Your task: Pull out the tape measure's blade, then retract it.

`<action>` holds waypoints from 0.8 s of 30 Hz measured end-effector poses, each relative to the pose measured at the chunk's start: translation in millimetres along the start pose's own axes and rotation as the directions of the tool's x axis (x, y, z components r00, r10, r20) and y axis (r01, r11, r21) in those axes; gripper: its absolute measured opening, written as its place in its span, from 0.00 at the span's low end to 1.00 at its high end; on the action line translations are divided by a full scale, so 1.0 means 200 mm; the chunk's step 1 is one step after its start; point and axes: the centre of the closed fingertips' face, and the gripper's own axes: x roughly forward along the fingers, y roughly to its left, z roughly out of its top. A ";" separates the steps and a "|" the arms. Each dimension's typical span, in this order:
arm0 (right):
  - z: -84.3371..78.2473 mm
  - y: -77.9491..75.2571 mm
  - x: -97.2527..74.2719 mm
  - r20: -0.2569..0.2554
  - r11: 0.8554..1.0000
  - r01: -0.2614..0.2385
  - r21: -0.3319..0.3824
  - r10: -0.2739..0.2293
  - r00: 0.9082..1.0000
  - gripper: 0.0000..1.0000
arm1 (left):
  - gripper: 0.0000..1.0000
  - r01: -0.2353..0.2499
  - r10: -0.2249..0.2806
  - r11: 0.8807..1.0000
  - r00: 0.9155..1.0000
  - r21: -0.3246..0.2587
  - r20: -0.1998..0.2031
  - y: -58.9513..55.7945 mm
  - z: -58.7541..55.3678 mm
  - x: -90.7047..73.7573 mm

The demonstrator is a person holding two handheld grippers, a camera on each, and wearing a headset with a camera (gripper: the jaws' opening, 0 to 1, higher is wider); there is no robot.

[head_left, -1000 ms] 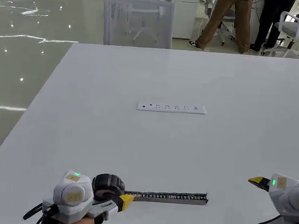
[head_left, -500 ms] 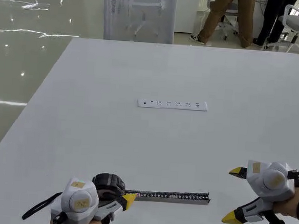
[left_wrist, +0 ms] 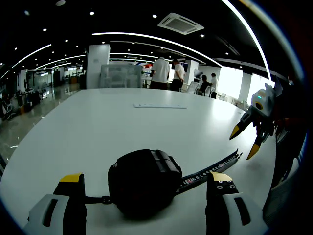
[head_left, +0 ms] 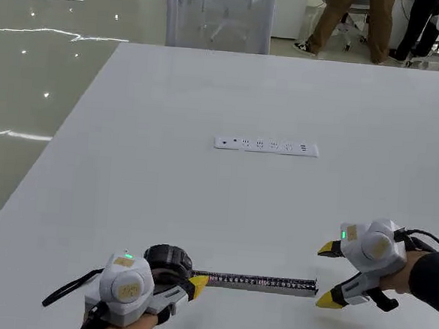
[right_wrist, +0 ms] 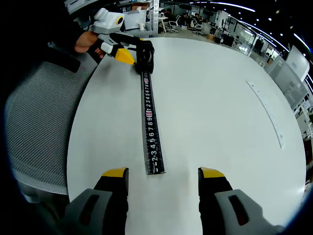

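Head view: the tape measure (head_left: 169, 263) sits at the near left of the white tabletop (head_left: 239, 203). Its blade (head_left: 260, 282) is drawn out to the right and lies flat on the surface. The left gripper (head_left: 183, 281) is at the case. The right gripper (head_left: 325, 275) is at the blade's free end, jaws spread wide, one yellow tip on the far side of the end and one on the near side, holding nothing. A power strip (head_left: 266, 146) lies well apart toward the far side. Left gripper view: the black case rests between the two jaws, which stand open with a gap showing on each side, so it looks bracketed rather than clamped. Judged purpose: to stop the case sliding while the blade is worked. The blade runs off right toward the other gripper. Right gripper view: the blade's numbered end lies just ahead of the open jaws, centred between them, untouched. Judgement: pull-out looks done, and this placement suits taking the tip to guide the blade home. Risk: a freed blade may snap back and whip.
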 end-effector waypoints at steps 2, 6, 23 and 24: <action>-0.01 0.01 0.02 -0.017 1.000 -0.019 -0.016 0.019 1.000 0.48 | 1.00 0.000 0.000 1.000 1.000 0.001 -0.001 0.00 0.00 0.00; -0.02 0.03 0.03 -0.054 0.997 -0.042 -0.066 0.039 0.998 0.40 | 1.00 0.000 0.000 1.000 1.000 -0.003 0.000 0.00 0.00 0.00; -0.04 0.05 0.09 -0.115 0.993 -0.088 -0.074 0.079 0.990 0.14 | 1.00 0.003 -0.003 1.000 1.000 0.000 0.000 0.00 0.00 0.01; -0.04 0.05 0.09 -0.117 0.993 -0.089 -0.074 0.080 0.990 0.14 | 1.00 0.003 -0.003 1.000 1.000 -0.001 0.001 0.00 0.00 0.01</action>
